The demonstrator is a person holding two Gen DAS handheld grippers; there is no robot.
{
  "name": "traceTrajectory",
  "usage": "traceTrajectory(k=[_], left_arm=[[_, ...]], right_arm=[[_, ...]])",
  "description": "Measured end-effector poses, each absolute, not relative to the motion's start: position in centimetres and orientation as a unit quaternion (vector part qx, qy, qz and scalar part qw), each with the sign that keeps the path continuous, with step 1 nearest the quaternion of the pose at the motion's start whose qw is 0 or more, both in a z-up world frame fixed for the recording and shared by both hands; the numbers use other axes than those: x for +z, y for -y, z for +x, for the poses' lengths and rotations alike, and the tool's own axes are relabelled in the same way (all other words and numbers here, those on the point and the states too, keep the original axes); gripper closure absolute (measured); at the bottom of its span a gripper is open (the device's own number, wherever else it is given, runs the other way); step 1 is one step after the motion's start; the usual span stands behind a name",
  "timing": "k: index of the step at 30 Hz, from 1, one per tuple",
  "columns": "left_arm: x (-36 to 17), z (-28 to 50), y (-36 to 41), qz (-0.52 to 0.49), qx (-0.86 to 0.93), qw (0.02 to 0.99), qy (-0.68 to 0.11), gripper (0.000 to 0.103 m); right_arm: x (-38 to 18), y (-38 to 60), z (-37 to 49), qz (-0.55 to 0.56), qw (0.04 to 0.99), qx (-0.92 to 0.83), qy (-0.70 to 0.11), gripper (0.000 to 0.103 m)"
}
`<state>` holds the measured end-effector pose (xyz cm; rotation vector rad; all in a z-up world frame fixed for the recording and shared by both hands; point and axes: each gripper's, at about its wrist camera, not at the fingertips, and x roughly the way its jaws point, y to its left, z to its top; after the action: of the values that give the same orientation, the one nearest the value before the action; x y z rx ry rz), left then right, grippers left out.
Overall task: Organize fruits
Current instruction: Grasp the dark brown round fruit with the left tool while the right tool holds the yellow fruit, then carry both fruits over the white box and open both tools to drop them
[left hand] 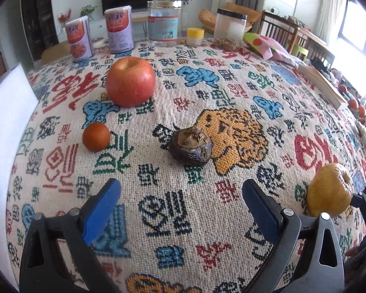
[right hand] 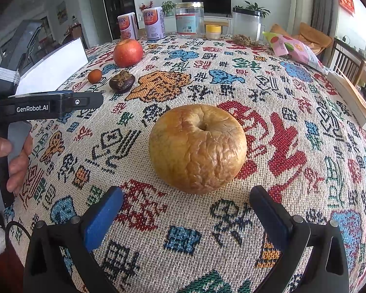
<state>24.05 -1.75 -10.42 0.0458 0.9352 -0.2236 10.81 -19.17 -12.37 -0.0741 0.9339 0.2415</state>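
Both tools are spread wide and holding nothing: left tool (left hand: 181, 193) hangs over the bench (left hand: 207, 232) short of a dark shrivelled fruit (left hand: 190, 147), right tool (right hand: 186, 202) sits just short of the wrinkled yellow apple (right hand: 197, 149). Further back: one small orange (left hand: 96, 136), one red apple (left hand: 130, 81), two cans (left hand: 119, 31). Can labels are unreadable.

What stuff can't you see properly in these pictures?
- The bottom of the wrinkled yellow apple, right wrist view: its own body hides it.
- The same apple in the left wrist view: partly covered by the left tool.
- The tall tins' small print: too small.
- The orange fruits at the far right, left wrist view: tiny and bleached by window glare.
- The person: only a hand shows, cut off by the edge.
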Motion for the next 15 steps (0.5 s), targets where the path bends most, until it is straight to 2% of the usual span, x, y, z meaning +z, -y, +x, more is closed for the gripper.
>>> traceTrajectory(k=[2,3,4,5,6,11,15], left_arm=[[-11.2,25.5,2.7,0.027,-0.106,0.881,-0.461,0.024],[-11.3,25.8,3.1,0.035,-0.099,0.884,-0.456,0.024],[-11.3,25.9,3.4,0.041,-0.100,0.890,-0.443,0.028],[-11.2,25.9,3.6,0.041,-0.106,0.894,-0.434,0.048],[-11.1,25.8,3.5,0.043,-0.100,0.897,-0.428,0.062],[-10.1,23.7,1.4,0.010,-0.108,0.892,-0.440,0.061],[-8.0,20.3,-1.6,-0.031,-0.111,0.887,-0.447,0.061]], right_arm=[[-12.4,19.4,10.8,-0.029,0.886,0.119,-0.447,0.000],[-12.4,19.5,10.7,-0.024,0.886,0.120,-0.446,0.000],[-12.3,19.6,10.7,-0.019,0.887,0.122,-0.445,0.000],[-12.3,19.8,10.7,-0.012,0.887,0.124,-0.444,0.000],[-12.3,20.1,10.7,0.000,0.888,0.128,-0.441,0.000],[-11.4,22.6,10.4,0.076,0.896,0.126,-0.419,0.000],[-10.4,21.7,12.2,0.057,0.896,0.132,-0.420,0.002]])
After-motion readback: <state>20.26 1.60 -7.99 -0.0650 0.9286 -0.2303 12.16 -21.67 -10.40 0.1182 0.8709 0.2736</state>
